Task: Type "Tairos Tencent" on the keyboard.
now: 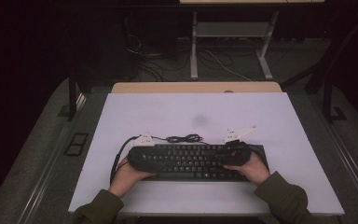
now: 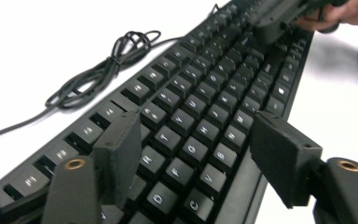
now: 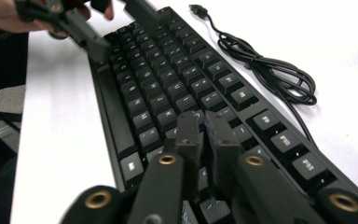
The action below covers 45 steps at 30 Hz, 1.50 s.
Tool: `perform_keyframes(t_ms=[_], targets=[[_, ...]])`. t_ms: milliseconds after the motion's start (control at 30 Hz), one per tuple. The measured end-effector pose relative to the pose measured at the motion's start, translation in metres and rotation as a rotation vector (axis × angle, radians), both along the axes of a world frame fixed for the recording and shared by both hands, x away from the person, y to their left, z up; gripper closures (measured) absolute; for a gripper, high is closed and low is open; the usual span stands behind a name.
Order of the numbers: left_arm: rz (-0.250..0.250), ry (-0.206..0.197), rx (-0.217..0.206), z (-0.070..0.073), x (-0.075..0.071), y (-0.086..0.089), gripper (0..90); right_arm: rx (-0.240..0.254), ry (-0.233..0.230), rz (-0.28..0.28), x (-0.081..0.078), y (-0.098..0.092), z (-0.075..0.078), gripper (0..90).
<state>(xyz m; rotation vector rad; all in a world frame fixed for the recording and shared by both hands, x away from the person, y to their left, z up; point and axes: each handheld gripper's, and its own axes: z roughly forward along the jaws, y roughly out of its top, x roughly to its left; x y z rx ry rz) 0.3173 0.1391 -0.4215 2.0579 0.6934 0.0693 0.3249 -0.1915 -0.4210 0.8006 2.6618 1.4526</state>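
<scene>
White tabletop point(image 1: 168, 112) carries the keyboard point(image 1: 191, 161) near its front edge. Left gripper point(image 2: 196, 154) stands apart over the letter keys. Right gripper point(image 3: 204, 135), jaws together, seems to be pressing keys; next, pick another key.

A white table point(image 1: 279, 121) carries a black keyboard point(image 1: 191, 161), its coiled cable point(image 1: 184, 138) lying beside it.

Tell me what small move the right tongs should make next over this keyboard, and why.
Probably lower the right tongs a touch, straight down onto the key under their tips. Their jaws are closed together with nothing between them, poised just above the keyboard, like a single pointer. The left tongs stand open over the other end, straddling several keys, so they seem less ready to press.
</scene>
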Motion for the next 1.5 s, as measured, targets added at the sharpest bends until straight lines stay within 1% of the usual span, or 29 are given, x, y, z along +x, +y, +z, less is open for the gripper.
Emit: perform_keyframes(t_ms=[33, 167, 267, 433, 533, 567, 833, 1067, 1200, 1267, 1300, 1433, 1500], targets=[[0.006, -0.003, -0.007, 0.001, 0.002, 0.0, 30.5, -0.003, 0.001, 0.005, -0.001, -0.001, 0.0, 89.2], [0.019, -0.006, -0.014, 0.003, 0.004, -0.001, 27.2, -0.009, 0.004, 0.015, -0.004, -0.007, 0.0, 89.3], [0.019, -0.012, -0.007, 0.004, 0.006, -0.002, 26.6, -0.016, 0.007, 0.02, -0.006, -0.011, -0.001, 89.3], [0.025, -0.02, -0.009, 0.007, 0.01, -0.007, 26.5, -0.032, 0.017, 0.027, -0.009, -0.015, -0.005, 89.3], [0.033, -0.029, -0.011, 0.006, 0.01, -0.008, 26.5, -0.047, 0.022, 0.036, -0.01, -0.015, -0.008, 89.3], [0.036, -0.026, -0.01, 0.005, 0.01, -0.009, 26.5, -0.054, 0.028, 0.04, -0.01, -0.014, -0.009, 89.3], [0.029, -0.024, 0.001, 0.0, 0.011, -0.01, 26.5, -0.094, 0.03, 0.071, -0.012, -0.01, -0.013, 89.3], [0.03, -0.026, 0.005, 0.0, 0.011, -0.011, 26.7, -0.118, 0.026, 0.08, -0.013, -0.007, -0.016, 89.4], [0.032, -0.025, 0.005, 0.0, 0.01, -0.012, 28.2, -0.12, 0.026, 0.081, -0.012, -0.008, -0.016, 89.4], [0.033, -0.026, 0.006, 0.0, 0.011, -0.012, 28.9, -0.133, 0.027, 0.082, -0.012, -0.008, -0.017, 89.4], [0.032, -0.027, 0.006, 0.0, 0.011, -0.012, 29.2, -0.131, 0.025, 0.083, -0.012, -0.008, -0.018, 89.5], [0.035, -0.031, 0.009, 0.0, 0.011, -0.013, 32.8, -0.132, 0.027, 0.082, -0.012, -0.007, -0.018, 89.4], [0.036, -0.034, 0.013, 0.0, 0.011, -0.013, 37.0, -0.134, 0.026, 0.082, -0.013, -0.007, -0.018, 89.5]])
